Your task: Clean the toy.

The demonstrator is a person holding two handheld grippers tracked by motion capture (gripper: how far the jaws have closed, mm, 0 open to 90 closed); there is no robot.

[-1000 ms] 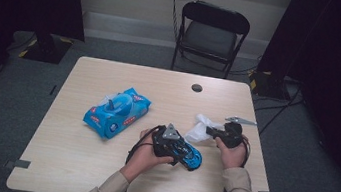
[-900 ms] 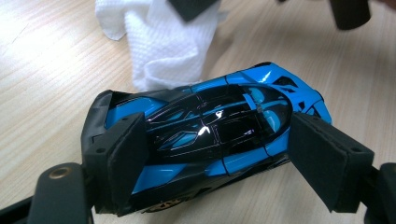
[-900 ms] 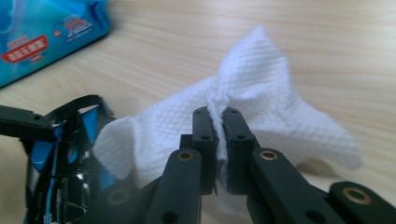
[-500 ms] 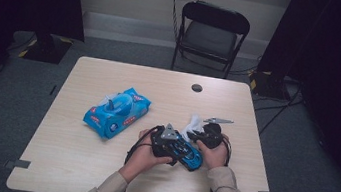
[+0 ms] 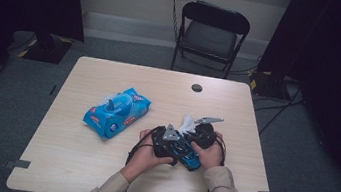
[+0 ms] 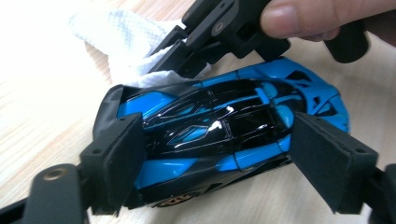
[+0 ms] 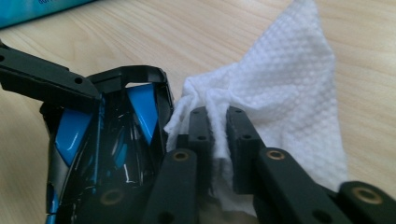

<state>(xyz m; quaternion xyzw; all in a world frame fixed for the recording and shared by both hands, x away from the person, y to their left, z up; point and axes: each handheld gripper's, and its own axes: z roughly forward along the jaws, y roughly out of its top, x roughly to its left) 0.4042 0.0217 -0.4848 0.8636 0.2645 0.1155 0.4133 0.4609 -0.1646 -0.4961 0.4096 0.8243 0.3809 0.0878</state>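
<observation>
— Behind the light wooden table (image 5: 98, 166) stands a black folding chair (image 5: 211, 33) against the wall, and dark curtains hang at both sides. What is on the table?

— At the left part lies a blue pack of wet wipes (image 5: 116, 112), well apart from the hands. Near the far edge is a small dark round spot (image 5: 197, 87). Both hands work close together at the near right part.

— What does the left gripper (image 6: 219, 163) hold?

— A blue and black toy car (image 6: 224, 126). The two padded jaws are open about as wide as the car and press on its two sides. The car seems to be on the table, or just above it; I cannot tell exactly.

— And the right gripper (image 7: 218, 133)?

— Its jaws are almost closed, with only a thin gap, and they pinch a white wipe (image 7: 280, 88). The wipe is crumpled between the jaws and spreads out beyond them over the wood. It is just beside one end of the car, touching it or nearly so.
</observation>
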